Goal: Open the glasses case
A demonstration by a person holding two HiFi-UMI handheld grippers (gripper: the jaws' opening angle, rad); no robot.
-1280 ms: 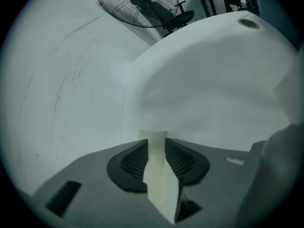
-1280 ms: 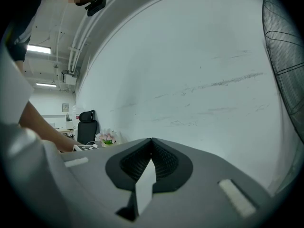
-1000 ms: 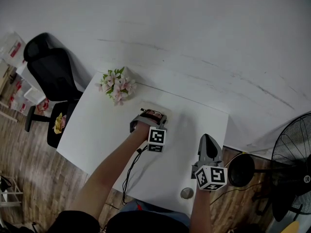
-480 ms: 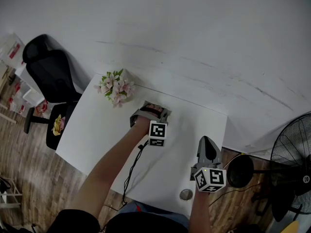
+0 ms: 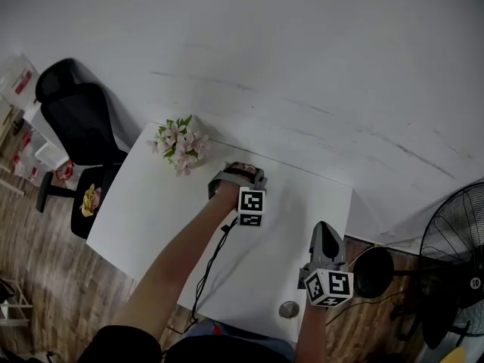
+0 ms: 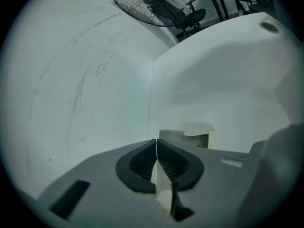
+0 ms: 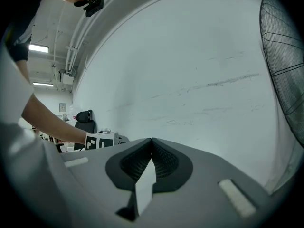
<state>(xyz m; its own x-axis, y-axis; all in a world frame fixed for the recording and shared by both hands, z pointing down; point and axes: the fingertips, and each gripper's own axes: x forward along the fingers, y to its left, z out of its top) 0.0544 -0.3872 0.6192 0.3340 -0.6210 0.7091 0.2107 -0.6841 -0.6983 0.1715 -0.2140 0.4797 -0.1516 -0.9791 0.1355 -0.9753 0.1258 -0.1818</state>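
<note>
left gripper (image 6: 156, 141): jaws pressed together, tips right at pale glasses case (image 6: 185, 137) on white table (image 5: 151, 203), near flowers (image 5: 181, 144); hold on case not discernible. right gripper (image 7: 152, 139): jaws closed, empty, well apart, over table's right side.

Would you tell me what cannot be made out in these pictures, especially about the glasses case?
Glasses case: not surely seen; in the head view the left gripper covers all but a reddish bit at its tip.
Left gripper view: the shut jaws hide all but a pale boxy piece; unidentifiable.
Round thing by the table edge: too small in the head view.
Fan: cut off by the right edge.
</note>
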